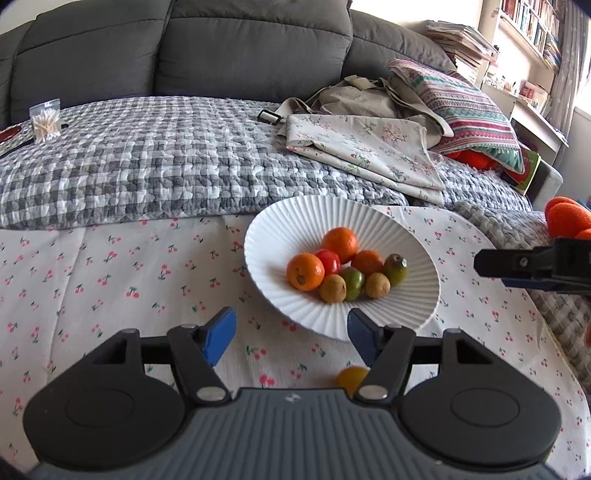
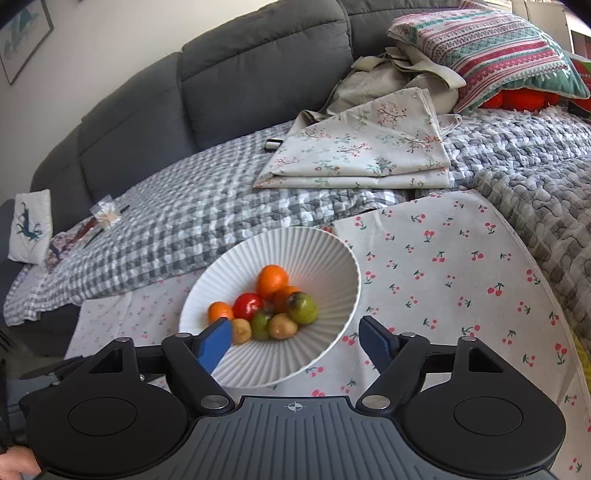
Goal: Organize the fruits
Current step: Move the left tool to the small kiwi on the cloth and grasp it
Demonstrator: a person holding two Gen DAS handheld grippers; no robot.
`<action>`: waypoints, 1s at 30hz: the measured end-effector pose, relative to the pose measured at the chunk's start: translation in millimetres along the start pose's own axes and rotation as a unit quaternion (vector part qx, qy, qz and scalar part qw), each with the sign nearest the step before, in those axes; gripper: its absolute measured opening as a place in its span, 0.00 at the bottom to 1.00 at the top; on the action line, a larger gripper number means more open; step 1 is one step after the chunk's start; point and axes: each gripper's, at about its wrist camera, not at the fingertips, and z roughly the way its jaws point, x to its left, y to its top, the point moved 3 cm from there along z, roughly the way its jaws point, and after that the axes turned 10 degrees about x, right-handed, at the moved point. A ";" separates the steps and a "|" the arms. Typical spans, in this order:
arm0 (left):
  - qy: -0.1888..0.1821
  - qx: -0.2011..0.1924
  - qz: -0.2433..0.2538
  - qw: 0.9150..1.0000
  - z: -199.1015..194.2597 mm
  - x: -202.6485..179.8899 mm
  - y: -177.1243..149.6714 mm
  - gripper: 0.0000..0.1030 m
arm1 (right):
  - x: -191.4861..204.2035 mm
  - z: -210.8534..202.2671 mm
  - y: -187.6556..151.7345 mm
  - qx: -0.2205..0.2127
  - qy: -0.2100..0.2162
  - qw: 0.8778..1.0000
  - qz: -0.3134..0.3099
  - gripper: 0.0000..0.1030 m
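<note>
Jaws gape empty on both grippers; only left wrist shows yellow fruit [image 1: 351,378] outside bowl [image 1: 295,221].

Both wrist cams look down-fwd, close over cloth; L from bowl's [image 1: 280,229] left, R nearer; share bowl, sofa [image 2: 258,66].

Grey sofa [image 1: 184,48] with deep back cushions, its seat covered by a grey-and-white checked quilt [image 1: 155,162]. Bookshelves [image 1: 532,26] along the far right wall beside a bright window [image 1: 583,96]; daylight throughout. Framed picture [image 2: 22,37] on pale wall, upper left.
</note>
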 end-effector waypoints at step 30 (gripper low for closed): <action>-0.009 0.077 0.032 0.996 -5.1 -30.3 -69.5 0.95 | 19.7 -33.5 -27.1 0.008 0.003 0.999 -0.033 0.98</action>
